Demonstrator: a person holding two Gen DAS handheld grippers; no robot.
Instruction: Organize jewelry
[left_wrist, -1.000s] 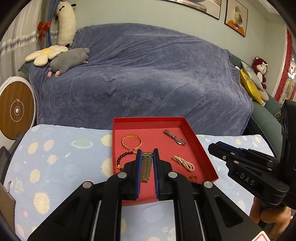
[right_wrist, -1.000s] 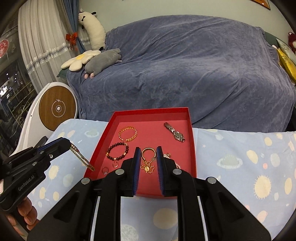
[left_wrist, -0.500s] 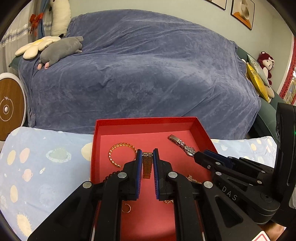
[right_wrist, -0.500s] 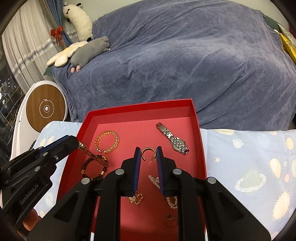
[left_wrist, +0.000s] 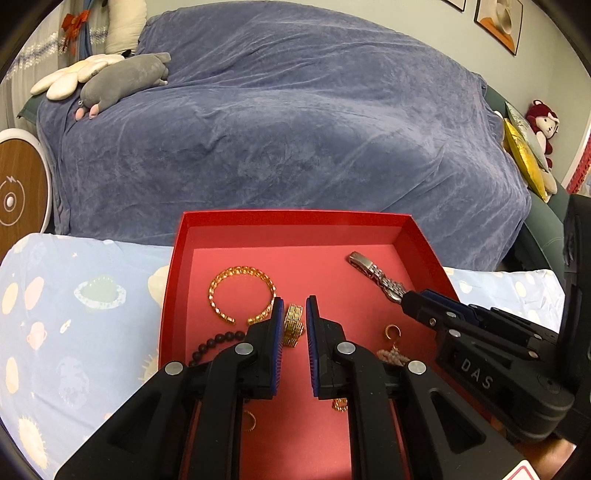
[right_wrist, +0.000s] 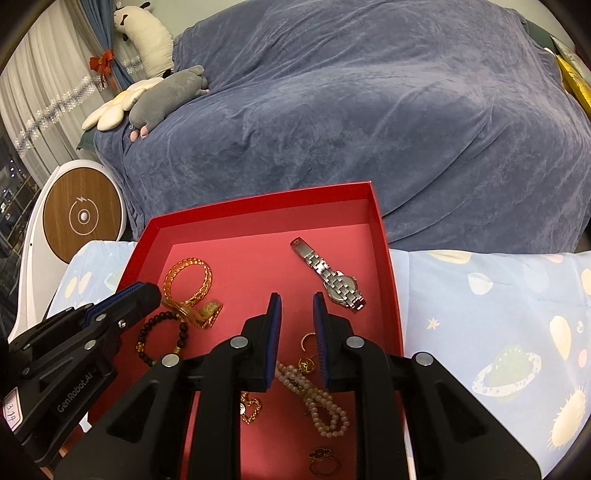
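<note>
Red tray (left_wrist: 173, 258): sitting at frame centre in both views, on a pale blue planet-print cloth (left_wrist: 66, 314), with a blue-draped sofa (left_wrist: 295, 129) filling the upper frame behind.

Left gripper (left_wrist: 294, 319): hovering low over the tray, jaws parted a little. A gold mesh band (left_wrist: 293, 325) is lying folded in the gap, touching the left pad; whether it is being pinched cannot be told. In the right view the band (right_wrist: 207, 312) is resting on the tray floor just past that gripper's tip.

Right gripper (right_wrist: 297, 308): jaws apart, holding nothing, hanging over the tray's middle.

Contents, right view:
- gold chain bracelet (right_wrist: 186, 282), centre left
- dark bead bracelet (right_wrist: 162, 338), below it
- steel watch (right_wrist: 328, 275), centre right
- gold hoop (right_wrist: 308, 339), between the right gripper's fingers
- pearl strand (right_wrist: 314, 398), lower centre
- gold pendant chain (right_wrist: 251, 404), lower centre, partly hidden
- ring (right_wrist: 323, 463), bottom edge
</note>
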